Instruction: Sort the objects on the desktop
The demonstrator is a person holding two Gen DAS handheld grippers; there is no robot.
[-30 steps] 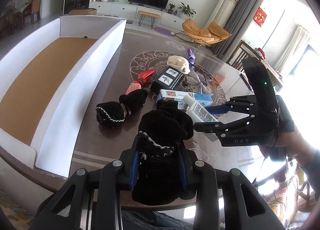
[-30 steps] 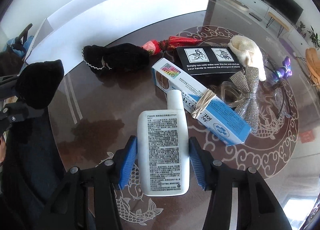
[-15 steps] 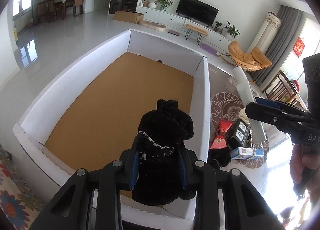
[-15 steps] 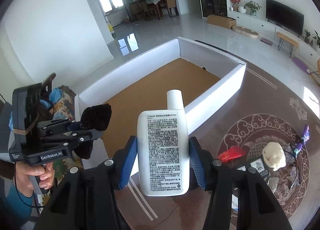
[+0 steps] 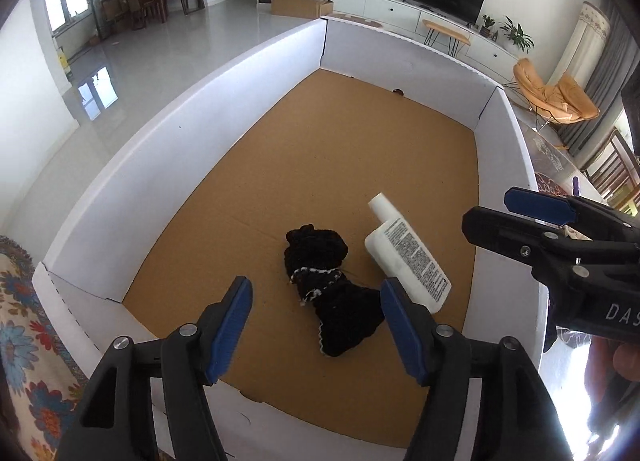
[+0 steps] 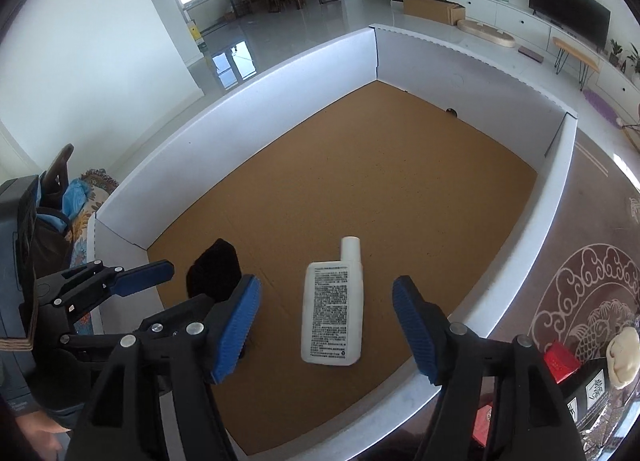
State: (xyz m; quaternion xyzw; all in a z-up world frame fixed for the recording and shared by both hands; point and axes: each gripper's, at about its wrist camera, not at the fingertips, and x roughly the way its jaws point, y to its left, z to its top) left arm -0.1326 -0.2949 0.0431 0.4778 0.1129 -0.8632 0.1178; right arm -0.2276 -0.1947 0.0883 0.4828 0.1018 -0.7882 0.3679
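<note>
Both my left gripper [image 5: 316, 325] and right gripper [image 6: 326, 331] are opening, empty, above the white box [image 5: 168, 165], the black sock [image 5: 332, 293] and white bottle [image 6: 334, 313] dropped inside, so next I reach back to the worktop [image 6: 592, 229] for more.

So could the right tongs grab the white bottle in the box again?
Probably yes. The right tongs hang above the white bottle, opening and empty. The bottle lies flat on the box floor with nothing over it, and the black sock lies off to one side.
</note>
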